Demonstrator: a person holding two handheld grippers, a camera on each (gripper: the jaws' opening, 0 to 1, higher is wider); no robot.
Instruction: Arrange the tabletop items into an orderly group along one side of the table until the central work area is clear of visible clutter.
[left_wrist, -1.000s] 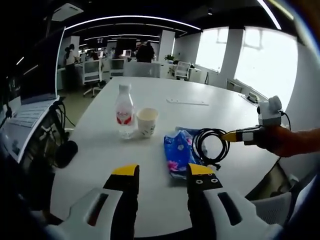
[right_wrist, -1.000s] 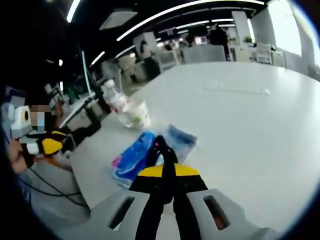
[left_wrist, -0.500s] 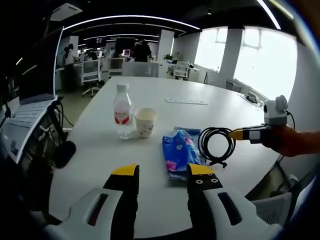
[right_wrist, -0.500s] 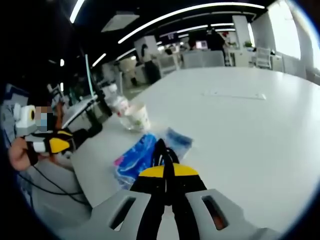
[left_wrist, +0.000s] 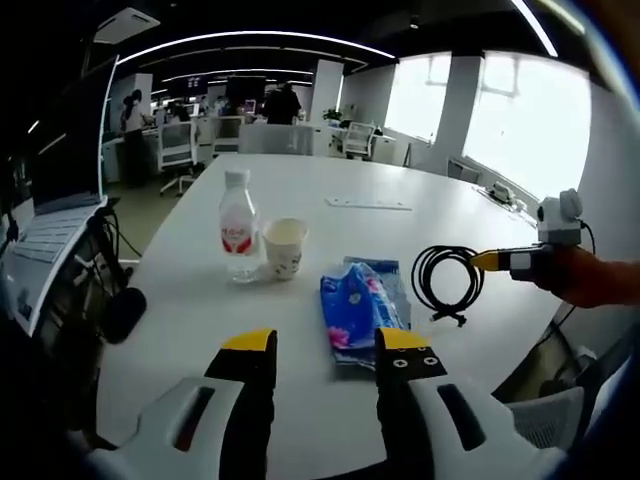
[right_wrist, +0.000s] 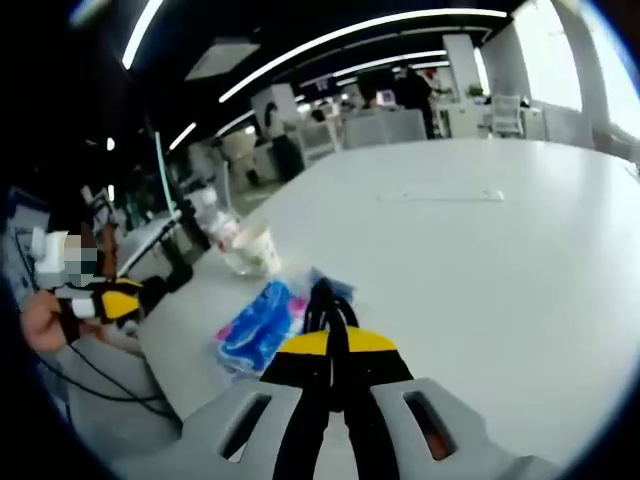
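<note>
Blown-out windows (left_wrist: 520, 120), ceiling light strips (right_wrist: 330, 45), glare on white table (right_wrist: 480, 240), soft fisheye-warped edges

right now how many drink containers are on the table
2. A bottle stands toward the table's left side in the left gripper view, and a paper cup stands just right of it. Others may lie outside both views.

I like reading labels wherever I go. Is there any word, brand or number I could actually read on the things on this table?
None can be read.
Water bottle: red and white label, print too blurred to read.
Paper cup: small dark marks on its side, too small to read.
Blue packet: pink and white pattern, no legible words.
Black cable held in the right gripper: no text visible.
</note>
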